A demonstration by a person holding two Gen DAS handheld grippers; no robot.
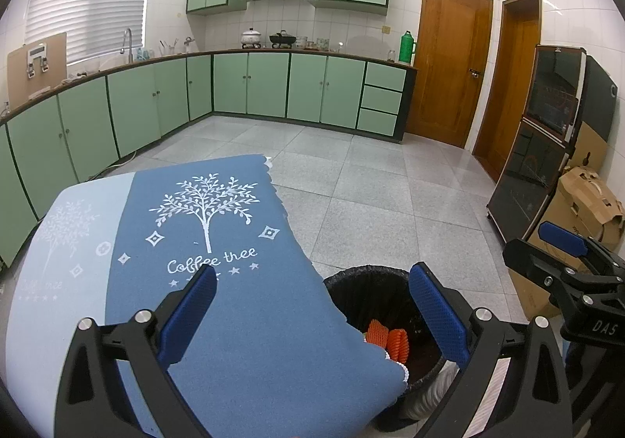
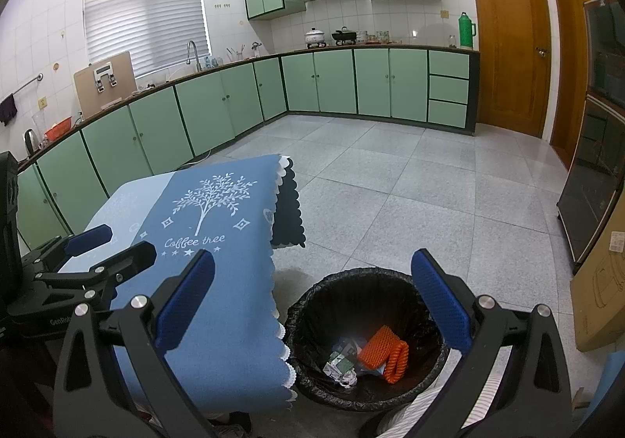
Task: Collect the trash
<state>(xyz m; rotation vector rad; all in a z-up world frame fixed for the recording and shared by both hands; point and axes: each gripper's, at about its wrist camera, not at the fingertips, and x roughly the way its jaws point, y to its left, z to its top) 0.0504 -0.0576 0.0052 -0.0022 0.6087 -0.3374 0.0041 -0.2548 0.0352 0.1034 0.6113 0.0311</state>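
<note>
"Coffee tree" on blue tablecloth point(image 2: 218, 281), "DAS" on right tool point(image 1: 566, 266), black bin point(image 2: 312, 320)

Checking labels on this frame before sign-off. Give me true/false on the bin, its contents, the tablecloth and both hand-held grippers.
1. The trash bin is lined with a black bag. True.
2. The bin is empty. False: an orange foam net and crumpled paper lie inside.
3. The left hand-held gripper is shut on a piece of trash. False: it is open and holds nothing.
4. The right hand-held gripper is open, above the bin. True.
5. The blue tablecloth carries a white tree print. True.
6. The bin stands on the table. False: it stands on the tiled floor beside the table.
</note>
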